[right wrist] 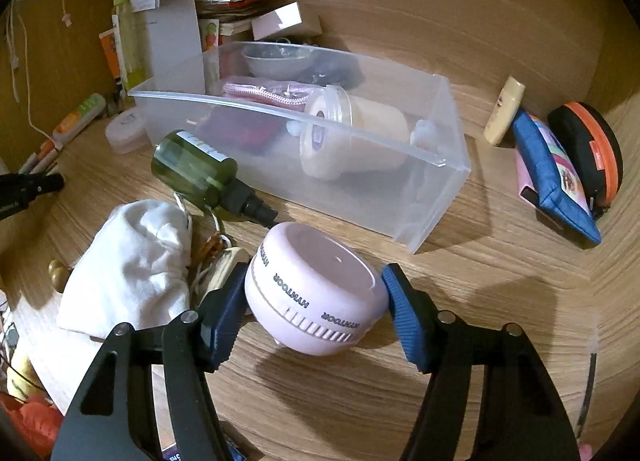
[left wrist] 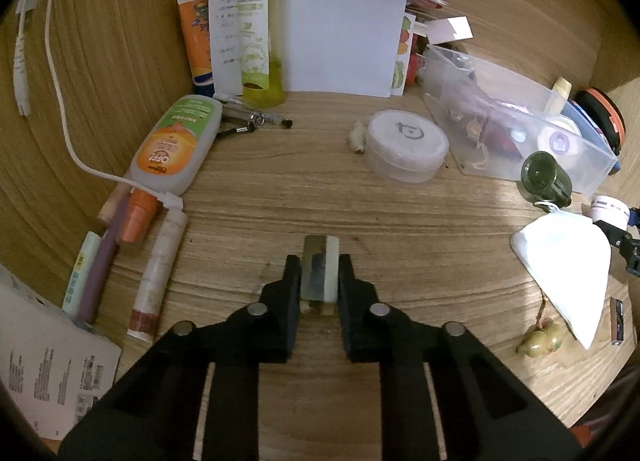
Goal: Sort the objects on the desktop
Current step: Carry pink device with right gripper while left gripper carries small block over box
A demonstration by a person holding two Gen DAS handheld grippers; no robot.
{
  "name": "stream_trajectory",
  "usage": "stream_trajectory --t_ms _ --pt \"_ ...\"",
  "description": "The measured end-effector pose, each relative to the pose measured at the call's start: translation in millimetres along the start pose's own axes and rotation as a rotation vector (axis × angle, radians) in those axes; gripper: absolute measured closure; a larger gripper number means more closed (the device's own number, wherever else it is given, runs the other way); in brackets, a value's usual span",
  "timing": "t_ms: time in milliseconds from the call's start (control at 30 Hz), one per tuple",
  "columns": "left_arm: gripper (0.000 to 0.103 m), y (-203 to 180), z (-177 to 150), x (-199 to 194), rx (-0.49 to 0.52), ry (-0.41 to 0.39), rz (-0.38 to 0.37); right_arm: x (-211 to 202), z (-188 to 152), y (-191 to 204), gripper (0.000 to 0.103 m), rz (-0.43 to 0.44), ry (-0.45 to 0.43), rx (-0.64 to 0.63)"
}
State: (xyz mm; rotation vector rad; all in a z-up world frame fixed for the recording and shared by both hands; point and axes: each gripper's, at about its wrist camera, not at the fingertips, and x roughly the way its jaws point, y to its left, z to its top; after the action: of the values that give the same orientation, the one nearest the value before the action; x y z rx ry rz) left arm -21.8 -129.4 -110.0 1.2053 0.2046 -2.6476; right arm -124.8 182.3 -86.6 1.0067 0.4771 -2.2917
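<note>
My left gripper [left wrist: 319, 263] is shut on a small pale green block [left wrist: 320, 247], which stands between the black fingers just above the wooden desk [left wrist: 304, 189]. My right gripper [right wrist: 316, 275] has its blue pads pressed on both sides of a round pink device [right wrist: 320, 261] with lettering around its rim, which is tilted and resting on the desk. In the right wrist view the left gripper's black tip [right wrist: 32, 185] shows at the left edge. The right gripper [left wrist: 618, 239] shows at the right edge of the left wrist view.
A clear plastic box [right wrist: 432, 197] holding a jar and pouches lies just behind the pink device. A green bottle [right wrist: 192, 169] and a white cloth pouch [right wrist: 132, 261] lie to its left. A round white tin [left wrist: 406, 145], tubes [left wrist: 160, 273] and papers [left wrist: 340, 33] ring the left gripper.
</note>
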Motion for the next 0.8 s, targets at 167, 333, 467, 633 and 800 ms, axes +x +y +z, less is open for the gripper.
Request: stream_trajectory --t_ms 167,333,467,633,800 --pt "0.088 2.4 -0.4 -2.1 -0.017 -0.009 -0.007 -5.8 0.0 -9.8 0.04 0.016 -0.018 0.042" --pt "0.088 -0.7 4.7 -11.7 -0.021 -0.043 -0.008 -20.2 2.0 -11.5 0.04 0.016 -0.057 0.037" --pt "0.088 -10.6 10.0 -22.3 -0.003 -0.081 -0.023 -30.7 6.2 -12.6 0.04 0.014 -0.089 0.042" --pt "0.088 -24.9 15.5 -33.4 0.015 -0.116 -0.056 -39.6 10.8 -17.6 0.04 0.039 -0.118 0.068" --pt "0.088 -41.4 22.4 -42.9 0.038 -0.147 -0.089 -49.6 13.7 -21.3 0.04 0.059 -0.154 0.086"
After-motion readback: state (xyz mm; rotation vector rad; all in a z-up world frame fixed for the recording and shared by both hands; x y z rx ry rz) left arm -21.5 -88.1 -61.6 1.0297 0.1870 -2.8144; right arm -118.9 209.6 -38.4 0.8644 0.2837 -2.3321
